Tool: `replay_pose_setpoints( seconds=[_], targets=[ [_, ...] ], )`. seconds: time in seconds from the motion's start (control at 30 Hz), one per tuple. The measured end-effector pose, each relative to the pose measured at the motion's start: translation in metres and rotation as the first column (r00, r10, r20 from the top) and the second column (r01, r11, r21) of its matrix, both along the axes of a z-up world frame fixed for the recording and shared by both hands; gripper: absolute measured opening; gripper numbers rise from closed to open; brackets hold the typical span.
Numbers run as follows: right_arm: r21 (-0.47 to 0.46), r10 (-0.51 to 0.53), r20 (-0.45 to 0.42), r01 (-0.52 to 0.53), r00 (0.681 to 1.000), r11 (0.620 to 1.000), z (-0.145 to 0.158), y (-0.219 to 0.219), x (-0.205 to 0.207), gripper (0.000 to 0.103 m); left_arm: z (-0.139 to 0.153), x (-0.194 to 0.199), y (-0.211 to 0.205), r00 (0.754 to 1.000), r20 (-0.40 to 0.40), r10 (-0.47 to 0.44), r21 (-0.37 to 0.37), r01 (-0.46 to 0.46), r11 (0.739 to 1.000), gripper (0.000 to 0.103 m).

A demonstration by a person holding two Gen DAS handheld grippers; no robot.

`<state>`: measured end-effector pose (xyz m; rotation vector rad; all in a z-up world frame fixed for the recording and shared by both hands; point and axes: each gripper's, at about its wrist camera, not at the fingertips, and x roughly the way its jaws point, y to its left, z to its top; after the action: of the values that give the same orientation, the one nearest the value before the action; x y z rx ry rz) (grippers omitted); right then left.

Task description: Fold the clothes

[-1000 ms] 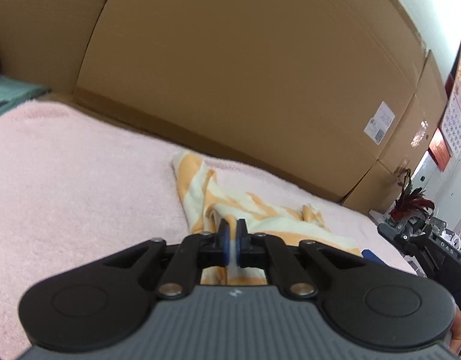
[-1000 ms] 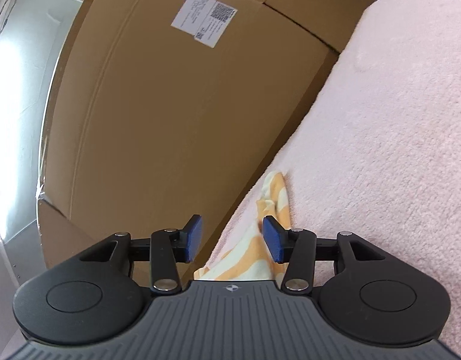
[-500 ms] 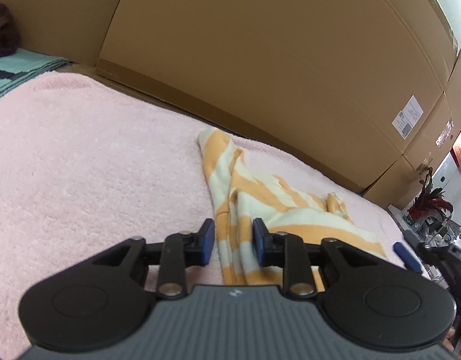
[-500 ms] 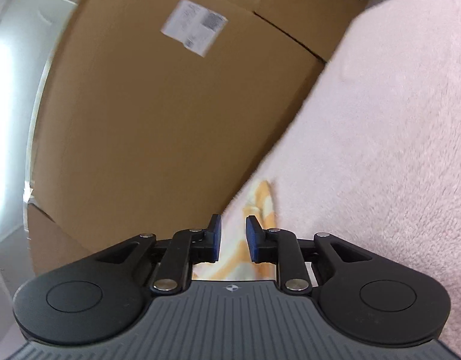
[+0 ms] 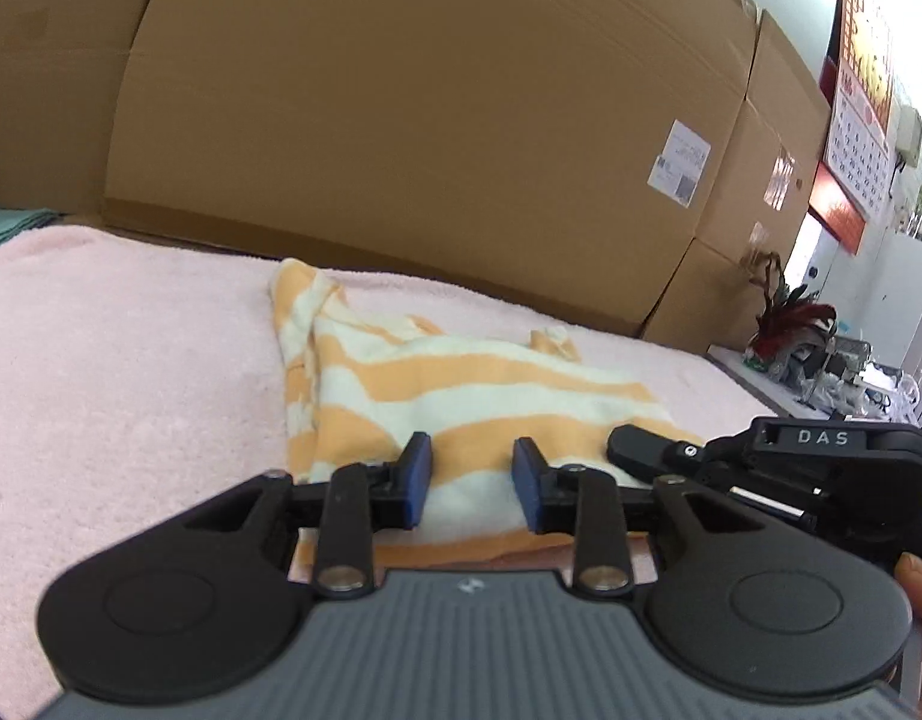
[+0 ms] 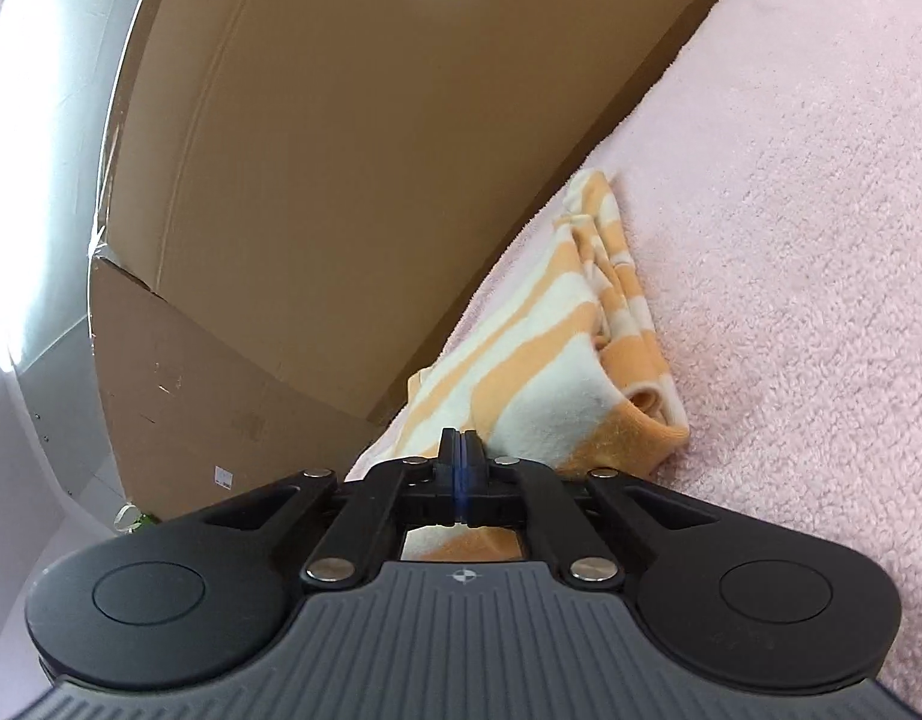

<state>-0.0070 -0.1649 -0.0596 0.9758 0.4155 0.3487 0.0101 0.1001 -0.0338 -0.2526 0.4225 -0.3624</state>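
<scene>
An orange-and-white striped garment (image 5: pixel 461 384) lies folded flat on the pink fleece blanket (image 5: pixel 131 360), close to the cardboard wall. My left gripper (image 5: pixel 472 474) hovers over its near edge, jaws opening, blue pads apart and pressing on nothing. My right gripper (image 6: pixel 459 450) is shut, its tips at the near end of the garment (image 6: pixel 551 360), and I see no cloth pinched between the pads. Seen from the left wrist, the right gripper (image 5: pixel 632 450) rests at the garment's right corner.
Tall cardboard boxes (image 5: pixel 401 120) stand right behind the blanket (image 6: pixel 791 240) and wall off the far side (image 6: pixel 341 150). At the right hang a wall calendar (image 5: pixel 857 78) and a red-leaved plant (image 5: pixel 785 324) above cluttered shelves. A person's thumb (image 5: pixel 917 576) shows at the right edge.
My left gripper let go of the garment, opened and drew back toward the near edge. My right gripper closed from wide open to shut and moved nearer the garment's end.
</scene>
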Motion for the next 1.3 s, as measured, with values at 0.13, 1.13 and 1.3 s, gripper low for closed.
replay_pose_setpoints(
  seconds=[0.13, 1.13, 1.3],
  targets=[
    [0.021, -0.038, -0.003, 0.038, 0.999, 0.999, 0.0, -0.006, -0.009, 0.0, -0.002, 0.008, 0.009, 0.999, -0.03, -0.02, -0.04, 0.019, 0.999, 0.035],
    [-0.297, 0.195, -0.11, -0.219, 0.975, 0.929, 0.024, -0.069, 0.161, 0.044, -0.003, 0.207, 0.09, 0.939, -0.204, -0.277, -0.194, 0.239, 0.951, 0.082],
    [-0.268, 0.312, -0.058, -0.316, 0.948, 0.91, 0.02, -0.069, 0.181, 0.041, -0.006, 0.218, 0.093, 0.928, -0.199, -0.314, -0.251, 0.262, 0.932, 0.081]
  ],
)
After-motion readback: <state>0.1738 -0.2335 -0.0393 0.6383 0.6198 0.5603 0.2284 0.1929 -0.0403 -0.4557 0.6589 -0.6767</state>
